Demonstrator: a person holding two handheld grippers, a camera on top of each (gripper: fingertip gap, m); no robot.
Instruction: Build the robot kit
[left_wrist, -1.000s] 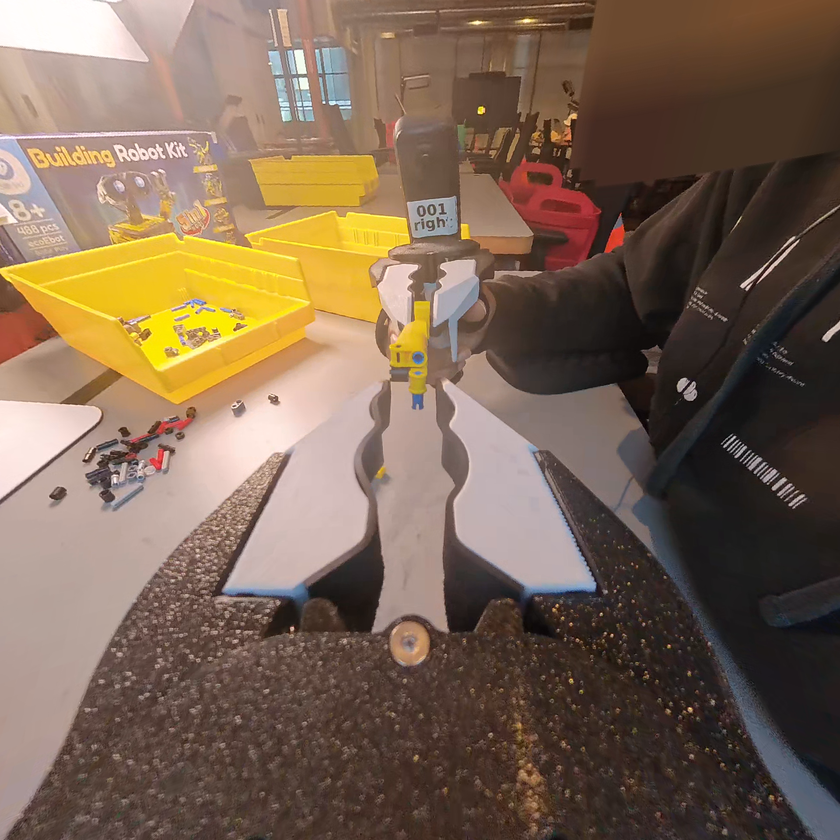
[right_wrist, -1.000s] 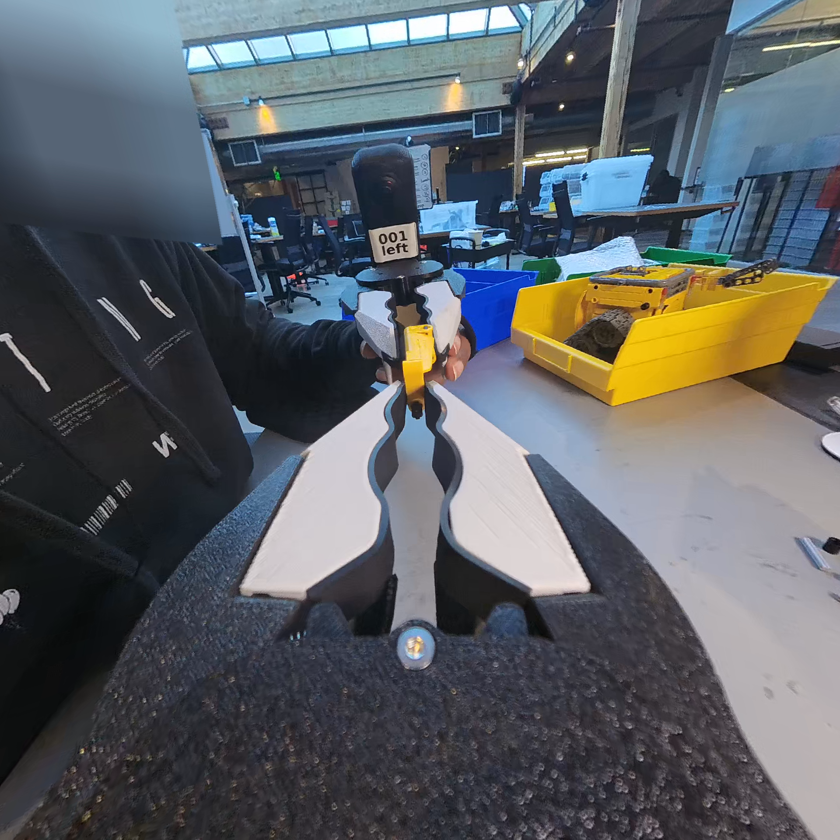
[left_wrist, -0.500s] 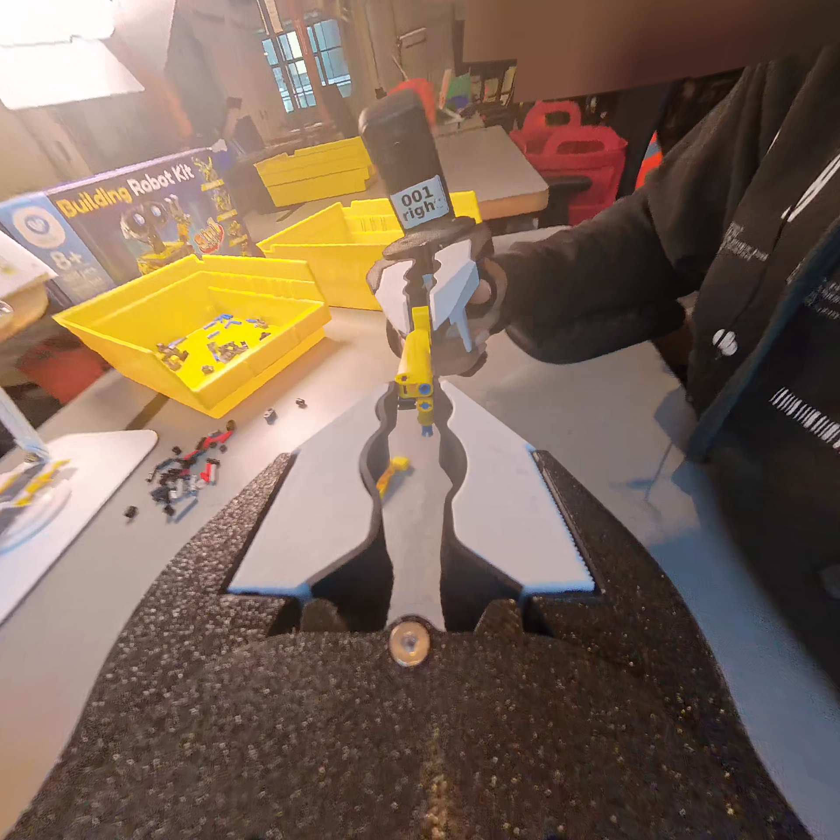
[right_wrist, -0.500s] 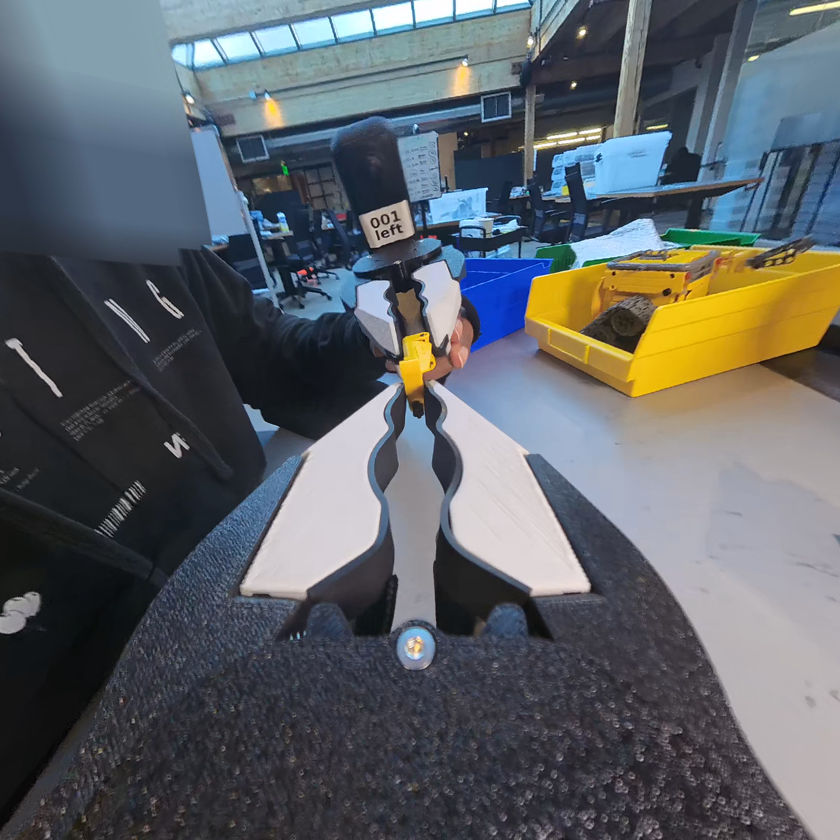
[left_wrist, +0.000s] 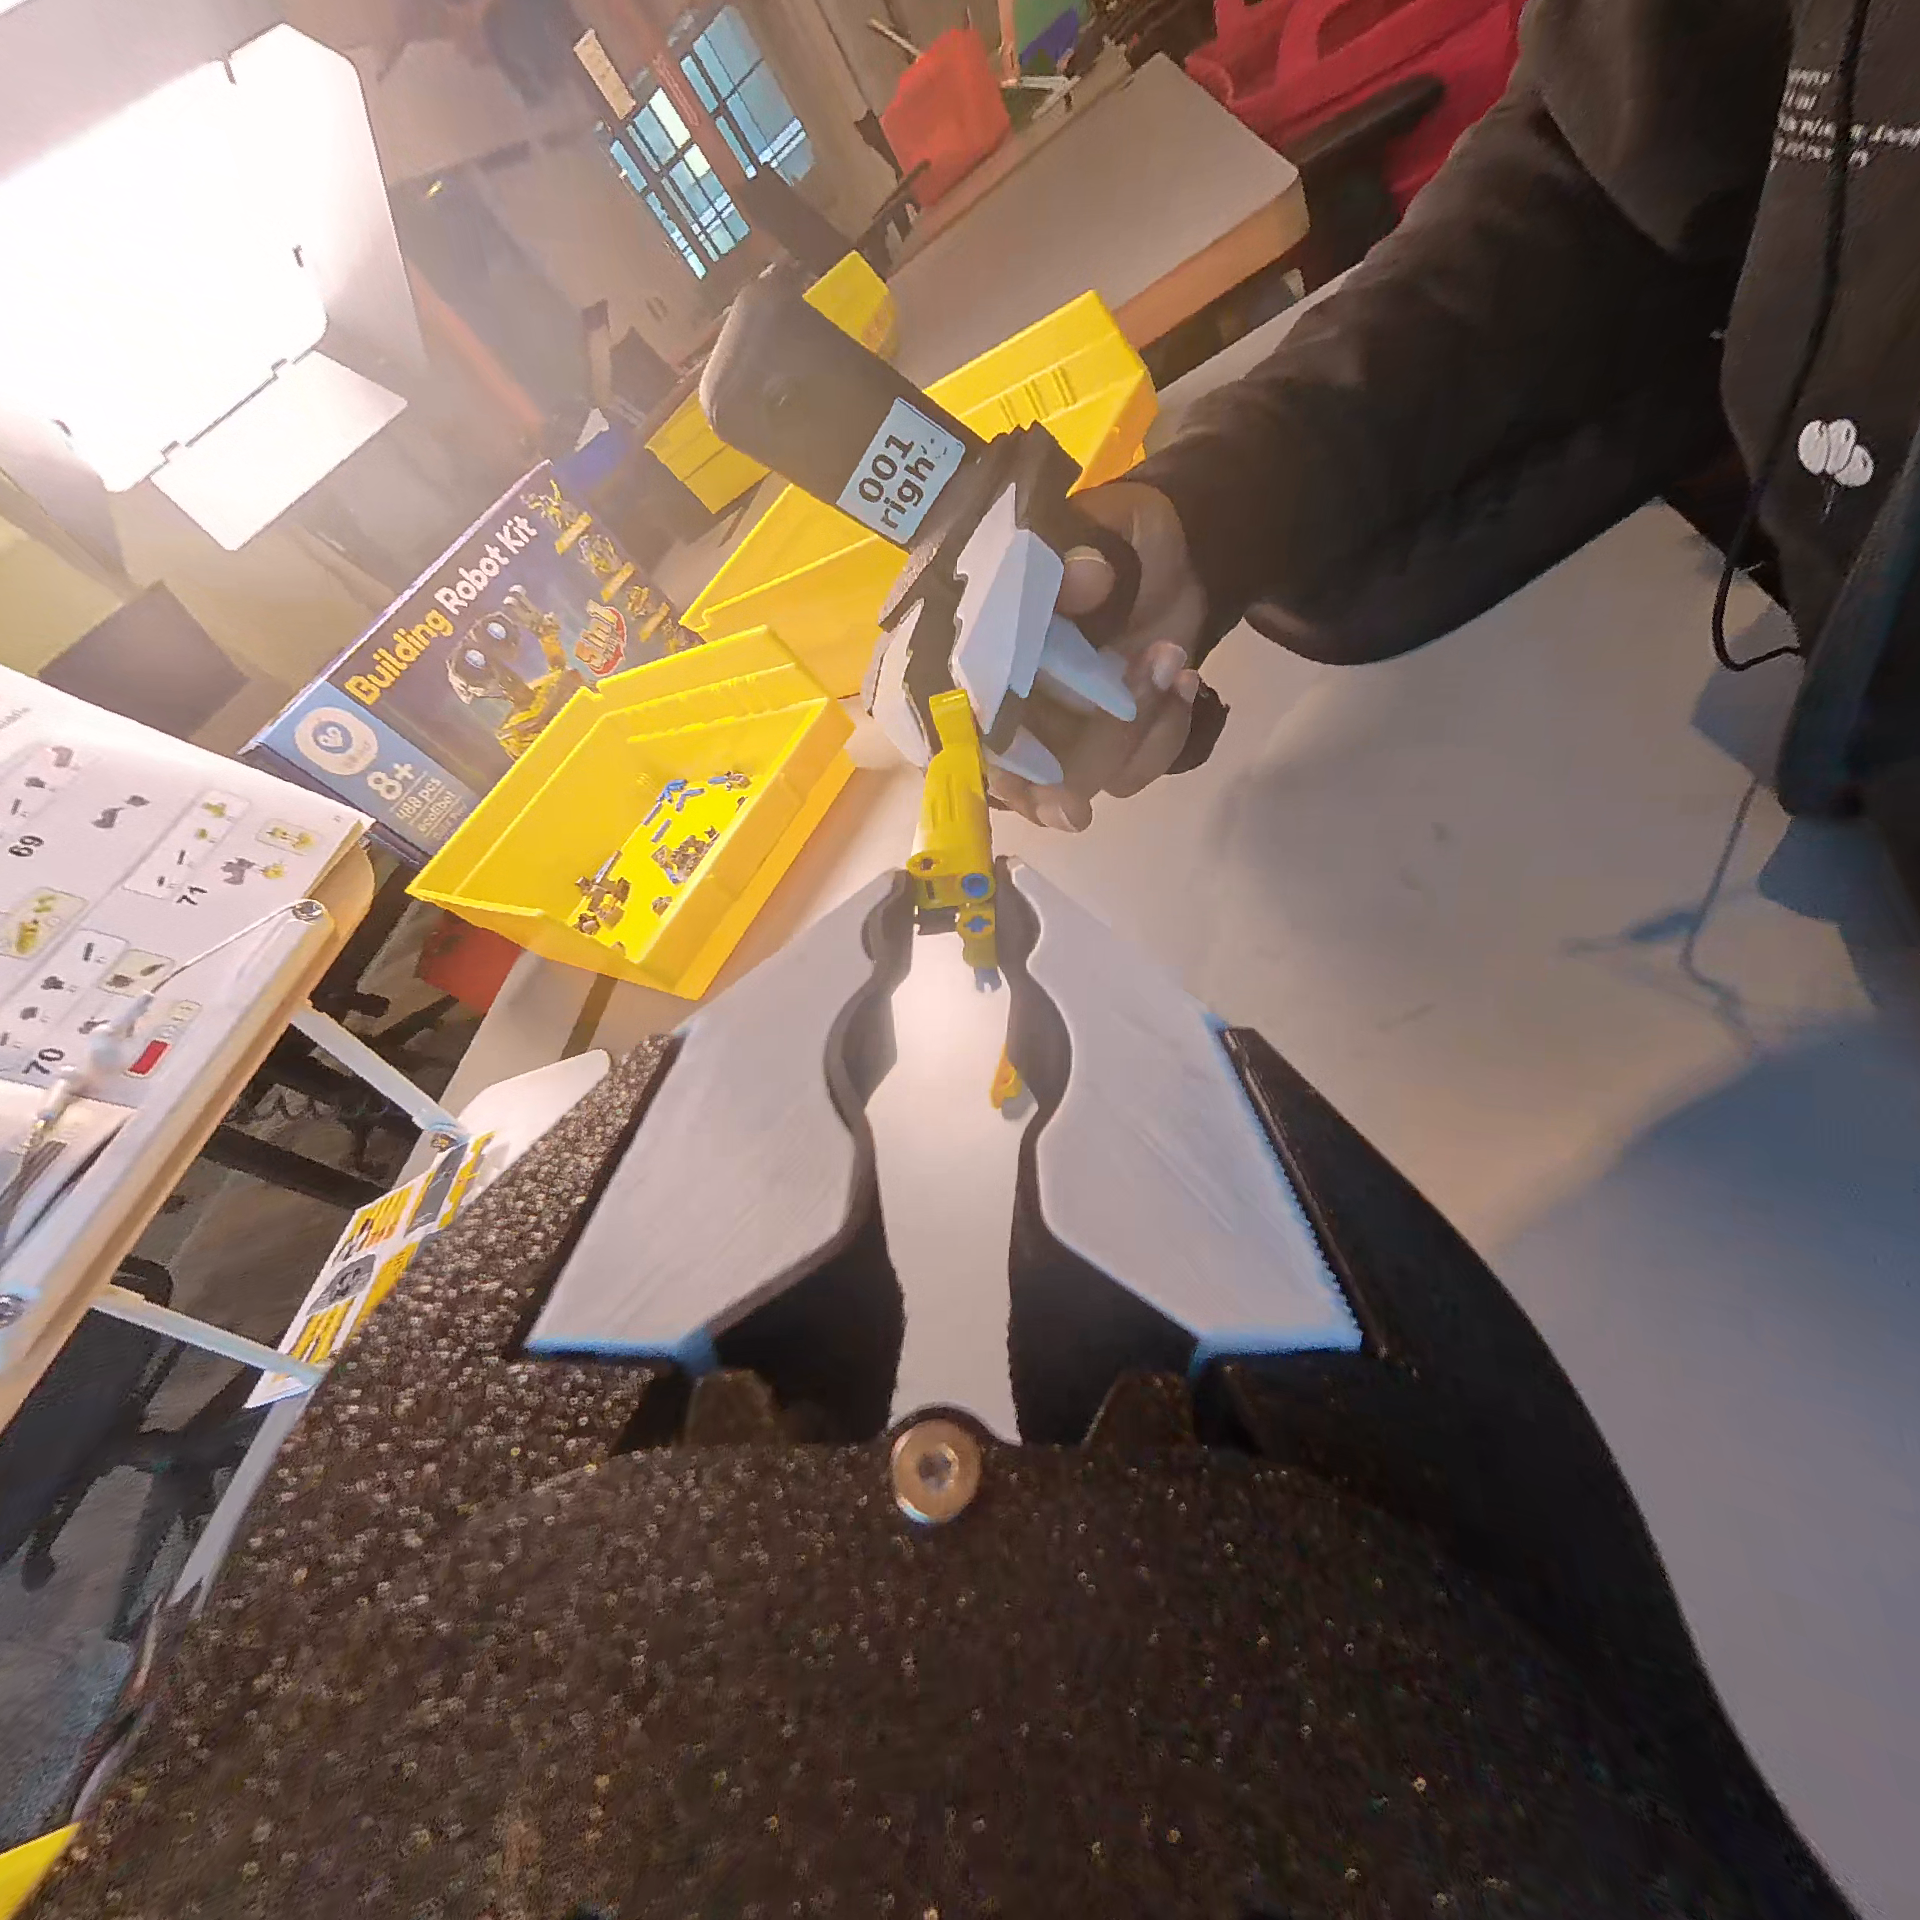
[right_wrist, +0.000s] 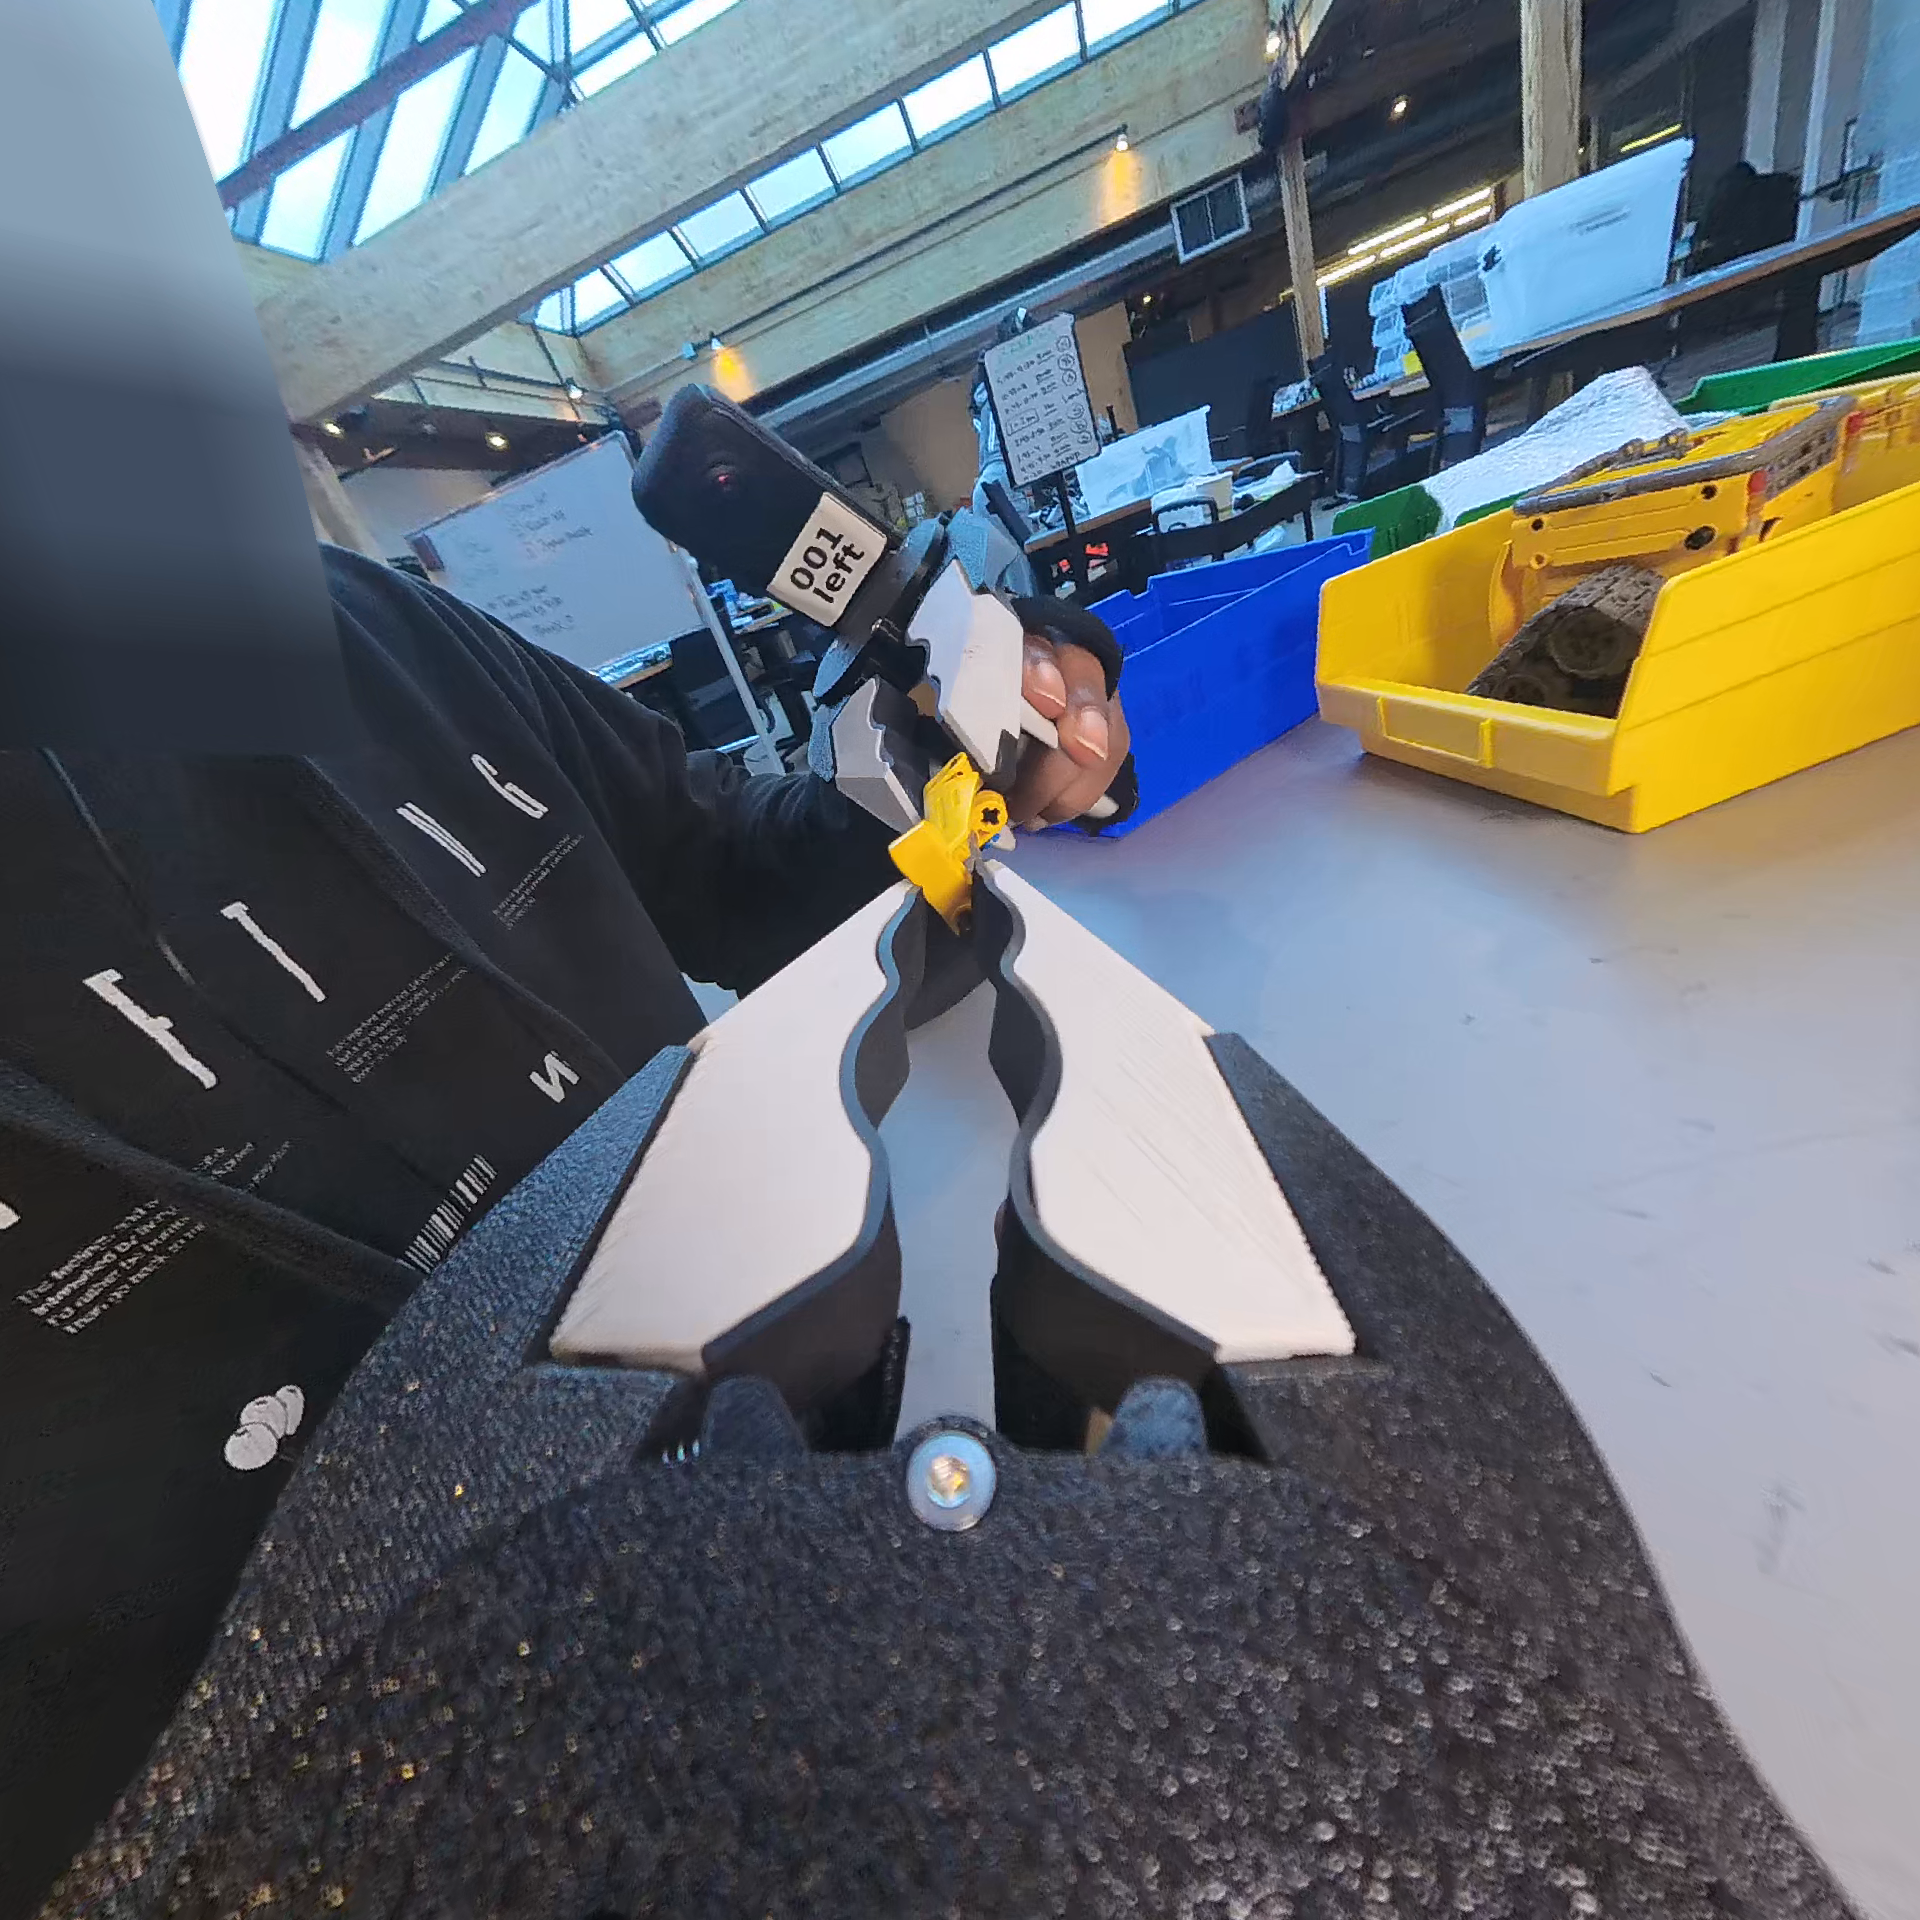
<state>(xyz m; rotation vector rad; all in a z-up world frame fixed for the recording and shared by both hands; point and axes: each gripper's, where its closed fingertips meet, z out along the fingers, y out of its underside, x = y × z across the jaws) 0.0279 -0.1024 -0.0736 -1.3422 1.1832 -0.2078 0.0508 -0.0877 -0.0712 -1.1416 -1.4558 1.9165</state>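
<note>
The left gripper (left_wrist: 956, 914) is narrowed onto one end of a small yellow toy-brick assembly (left_wrist: 951, 831), a beam with blue pins at its near end, pinched between the gripper's white fingertips. The right gripper (right_wrist: 951, 899) is closed on the opposite end of the same assembly (right_wrist: 945, 831), so the piece spans the gap between the two tools, held in the air above the grey surface (left_wrist: 1455, 935). In the left wrist view the right gripper appears farther off (left_wrist: 940, 727), tilted, with a hand (left_wrist: 1122, 675) wrapped around its handle and a black sleeve behind it. In the right wrist view the left gripper shows likewise (right_wrist: 940, 800), tilted, gripped by the other hand (right_wrist: 1070, 717).

A small loose yellow part (left_wrist: 1005, 1081) shows between the left gripper's fingers, below the assembly; whether it lies on the surface cannot be told.

Beyond the left gripper a yellow bin (left_wrist: 623, 831) with scattered small parts stands on the surface, a blue kit box (left_wrist: 468, 665) just behind it, and more yellow bins farther back. An open instruction booklet (left_wrist: 114, 883) rests on a stand at the left edge.

In the right wrist view a yellow bin (right_wrist: 1662, 727) holding a partly built tracked yellow model (right_wrist: 1590, 582) stands at the right, with a blue bin (right_wrist: 1205, 665) beside it.
</note>
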